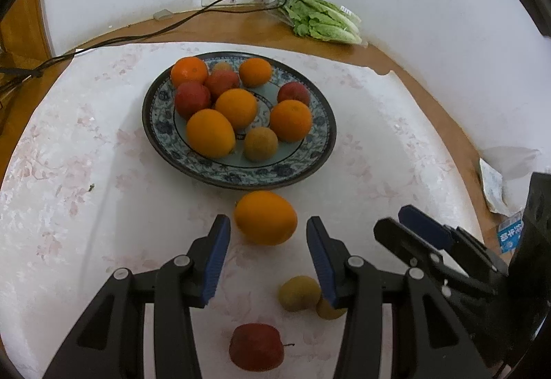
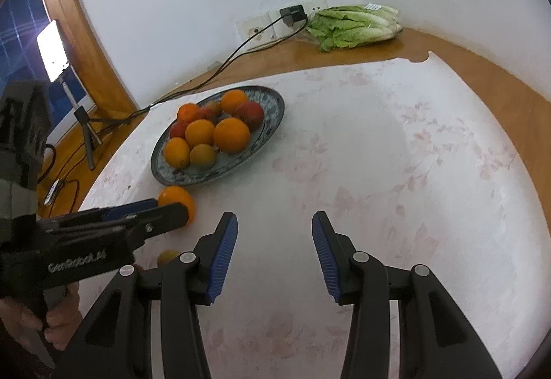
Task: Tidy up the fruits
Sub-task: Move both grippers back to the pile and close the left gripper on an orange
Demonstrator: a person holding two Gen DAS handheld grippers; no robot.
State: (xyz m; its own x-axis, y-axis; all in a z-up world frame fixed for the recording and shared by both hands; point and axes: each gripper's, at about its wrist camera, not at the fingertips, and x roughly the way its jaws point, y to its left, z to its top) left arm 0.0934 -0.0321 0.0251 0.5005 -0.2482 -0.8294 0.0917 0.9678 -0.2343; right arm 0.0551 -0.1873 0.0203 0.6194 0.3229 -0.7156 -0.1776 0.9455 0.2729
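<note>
left gripper (image 1: 268,231) parted, empty, half hiding small fruit (image 1: 330,308); right gripper (image 2: 274,227) parted, empty.

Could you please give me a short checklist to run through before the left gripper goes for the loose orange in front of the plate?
1. Left gripper open, nothing between its pads: ok.
2. Loose orange lined up between the fingers: ok.
3. Pads level with the orange's middle: cannot tell.
4. Room on the plate for another fruit: ok, bare patch at its near right.
5. Right gripper empty and clear of the orange: ok.
6. Other loose fruit out of the way: ok; red apple and yellow-green fruit lie behind the fingertips.
</note>
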